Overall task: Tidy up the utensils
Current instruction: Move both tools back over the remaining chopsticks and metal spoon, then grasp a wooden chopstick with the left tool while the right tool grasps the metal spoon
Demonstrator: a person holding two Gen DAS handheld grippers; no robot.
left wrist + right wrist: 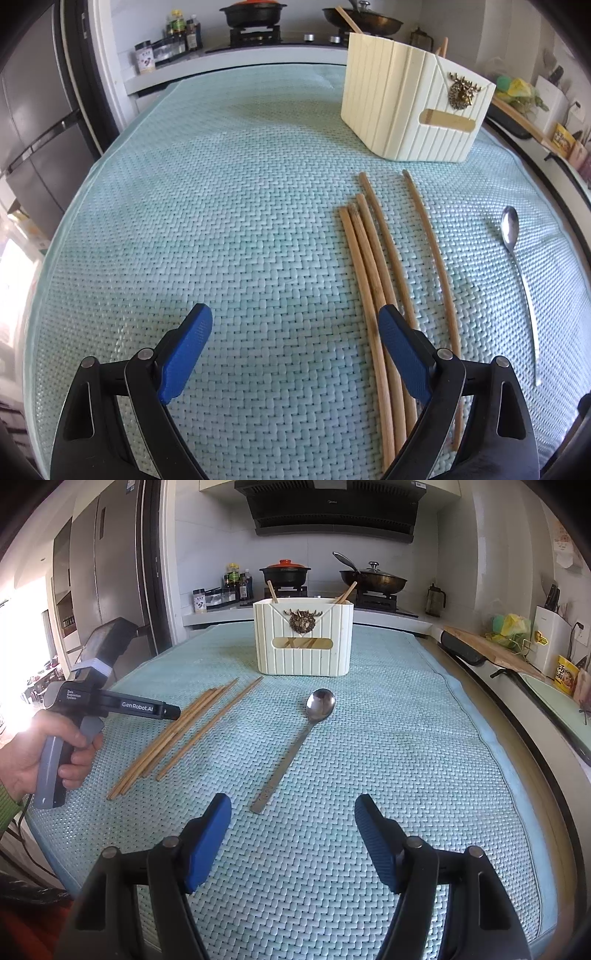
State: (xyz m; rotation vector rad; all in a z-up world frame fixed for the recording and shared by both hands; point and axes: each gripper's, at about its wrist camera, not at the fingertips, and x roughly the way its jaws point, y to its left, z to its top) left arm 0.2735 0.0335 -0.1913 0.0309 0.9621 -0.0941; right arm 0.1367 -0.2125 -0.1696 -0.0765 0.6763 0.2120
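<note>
right wrist: spoon beside chopsticks

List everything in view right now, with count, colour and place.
chopsticks: five loose, tan, on the mat, left of the spoon
spoon: one, silver, mat centre
holder: one, cream, far end of mat, chopsticks already inside
mat: one, pale green, covering the table
pots: two, dark, on the stove behind
left gripper: blue pads, open, beside the loose chopsticks
right gripper: blue pads, open, near the spoon handle
</note>
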